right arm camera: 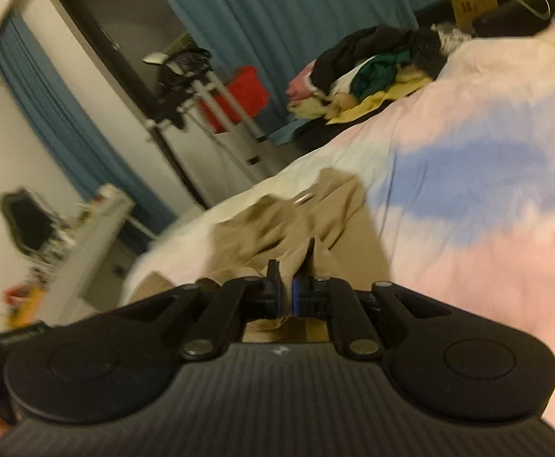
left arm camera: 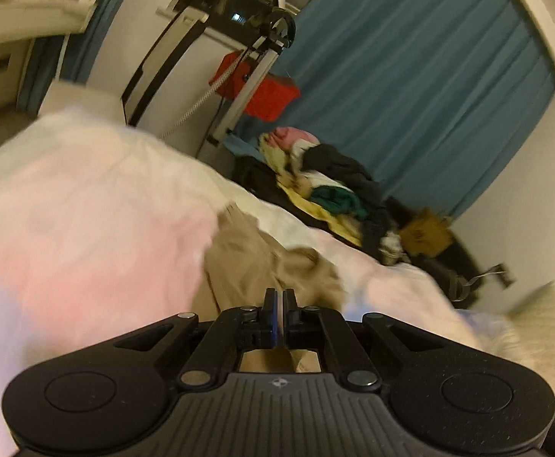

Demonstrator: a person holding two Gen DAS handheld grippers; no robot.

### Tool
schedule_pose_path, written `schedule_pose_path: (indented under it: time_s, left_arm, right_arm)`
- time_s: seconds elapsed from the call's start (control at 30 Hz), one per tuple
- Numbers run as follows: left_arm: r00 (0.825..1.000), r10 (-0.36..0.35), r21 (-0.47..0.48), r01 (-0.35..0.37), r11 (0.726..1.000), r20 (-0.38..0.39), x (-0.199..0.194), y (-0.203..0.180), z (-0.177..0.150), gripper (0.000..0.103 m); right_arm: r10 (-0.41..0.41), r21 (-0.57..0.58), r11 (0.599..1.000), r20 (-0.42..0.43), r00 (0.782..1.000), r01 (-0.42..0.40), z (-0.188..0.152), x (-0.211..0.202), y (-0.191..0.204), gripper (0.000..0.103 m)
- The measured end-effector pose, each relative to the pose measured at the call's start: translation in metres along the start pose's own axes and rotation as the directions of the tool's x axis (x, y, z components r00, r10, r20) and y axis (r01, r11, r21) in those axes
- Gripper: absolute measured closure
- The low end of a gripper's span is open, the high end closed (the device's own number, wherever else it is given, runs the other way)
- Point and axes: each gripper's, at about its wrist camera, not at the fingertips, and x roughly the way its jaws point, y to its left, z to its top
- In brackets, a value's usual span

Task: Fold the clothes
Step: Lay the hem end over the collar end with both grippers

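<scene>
Grippers (left arm camera: 279,294) (right arm camera: 292,269) apparently pinch one garment (right arm camera: 308,224).

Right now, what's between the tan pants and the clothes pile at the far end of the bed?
Bare bedspread separates tan pants from clothes pile, clearest in the right wrist view. Both grippers are shut on the pants.
</scene>
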Motion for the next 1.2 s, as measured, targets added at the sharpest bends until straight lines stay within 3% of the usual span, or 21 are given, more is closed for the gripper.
schedule_pose_path:
  time_s: [0.17,0.27,0.37,0.6,0.67,0.73,0.97,1.2]
  left_arm:
    - [0.998,0.050,0.079,-0.047,0.996,-0.037,0.104,0.020,0.009,0.101]
    - [0.996,0.042,0.122,-0.032,0.992,-0.083,0.135,0.039,-0.002,0.101]
    - [0.992,0.008,0.143,0.010,0.990,-0.125,0.142,0.049,-0.013,0.095]
    - [0.987,-0.069,0.166,0.093,0.982,-0.143,0.126,0.043,-0.021,0.066]
    - [0.984,-0.091,0.181,0.119,0.976,-0.156,0.122,0.040,-0.024,0.063]
    - [0.986,-0.066,0.241,0.102,0.965,-0.156,0.115,0.034,-0.030,0.063]
    - [0.989,-0.004,0.274,0.044,0.961,-0.148,0.086,0.030,-0.040,0.052]
    - [0.974,-0.025,0.234,0.079,0.969,-0.225,0.109,0.025,-0.045,0.049]
  right_arm:
    - [-0.043,-0.034,0.999,-0.034,0.998,0.042,0.012,0.077,-0.033,0.094]
    - [-0.070,-0.056,0.996,-0.053,0.996,0.067,0.018,0.123,-0.052,0.094]
    - [-0.085,-0.067,0.994,-0.067,0.994,0.081,0.024,0.161,-0.070,0.094]
    - [-0.024,-0.006,1.000,-0.054,0.998,0.024,0.025,0.134,-0.070,0.086]
    - [-0.004,-0.020,1.000,-0.040,0.999,0.003,0.024,0.119,-0.064,0.061]
    - [0.012,-0.035,0.999,-0.025,1.000,-0.013,0.021,0.102,-0.058,0.043]
    - [-0.037,-0.139,0.990,-0.005,0.999,0.036,0.004,0.048,-0.035,0.043]
    - [-0.063,-0.136,0.989,-0.014,0.998,0.061,-0.016,0.042,-0.038,0.043]
